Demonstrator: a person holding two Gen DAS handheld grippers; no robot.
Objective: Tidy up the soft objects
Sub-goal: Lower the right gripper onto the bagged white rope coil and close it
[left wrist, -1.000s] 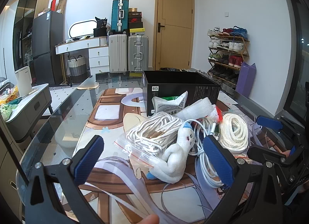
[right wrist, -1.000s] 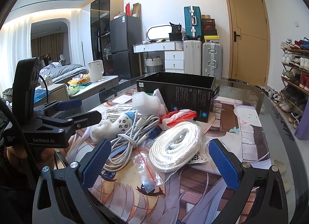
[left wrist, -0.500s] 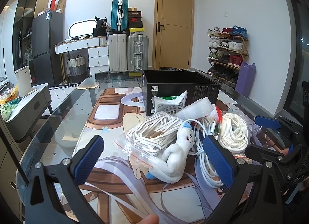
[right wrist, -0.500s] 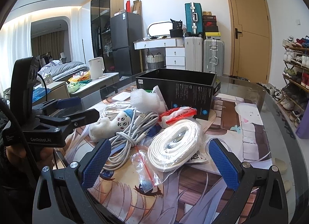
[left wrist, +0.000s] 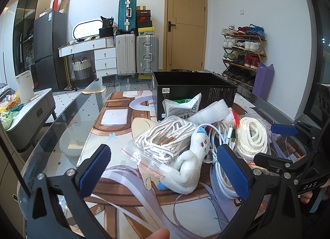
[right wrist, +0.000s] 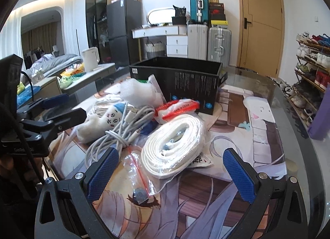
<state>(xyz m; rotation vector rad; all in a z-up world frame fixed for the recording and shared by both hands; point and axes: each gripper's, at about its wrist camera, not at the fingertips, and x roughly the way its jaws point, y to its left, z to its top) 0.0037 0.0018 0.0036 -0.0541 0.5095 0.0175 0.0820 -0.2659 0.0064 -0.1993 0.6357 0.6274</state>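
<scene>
Right fingers (right wrist: 103, 174) seemingly nearer bagged strap (right wrist: 175, 146).

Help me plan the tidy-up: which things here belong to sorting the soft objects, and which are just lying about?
Job:
plush toy
bagged rope
coiled white strap
white cables
foam roll
black box
left gripper and right gripper, both open

Lying about:
suitcases
shoe rack
kettle

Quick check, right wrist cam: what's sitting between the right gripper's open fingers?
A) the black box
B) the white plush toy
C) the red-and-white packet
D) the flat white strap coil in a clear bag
D: the right gripper is open and holds nothing, and the bagged flat white strap coil lies on the mat between its fingers; the white plush toy lies off to the left.
</scene>
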